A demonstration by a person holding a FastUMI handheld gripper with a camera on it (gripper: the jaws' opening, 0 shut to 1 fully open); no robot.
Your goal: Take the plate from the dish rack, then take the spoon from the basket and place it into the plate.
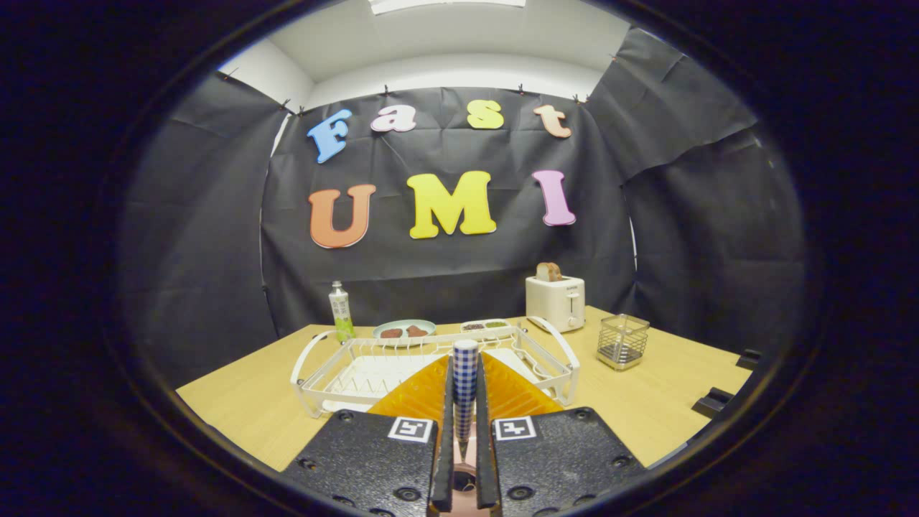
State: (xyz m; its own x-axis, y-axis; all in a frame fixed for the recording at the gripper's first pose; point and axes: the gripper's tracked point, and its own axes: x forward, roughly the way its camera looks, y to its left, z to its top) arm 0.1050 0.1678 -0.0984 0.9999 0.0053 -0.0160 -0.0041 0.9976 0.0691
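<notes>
Tongs (464, 402): closed narrow on a checked spoon handle (465, 384) — upright between the fingers.
Dish rack (327, 373): on tabletop (646, 402), just beyond tongs.
Basket (622, 342): beside rack — near toaster (555, 301).

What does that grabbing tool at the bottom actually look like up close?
The tongs have two slim fingers running straight ahead, side by side. Each sits on a wide, dark, speckled block with round screw heads in it. Each block bears a small white square tag printed with a black pattern, one on the left block and one on the right.
</notes>
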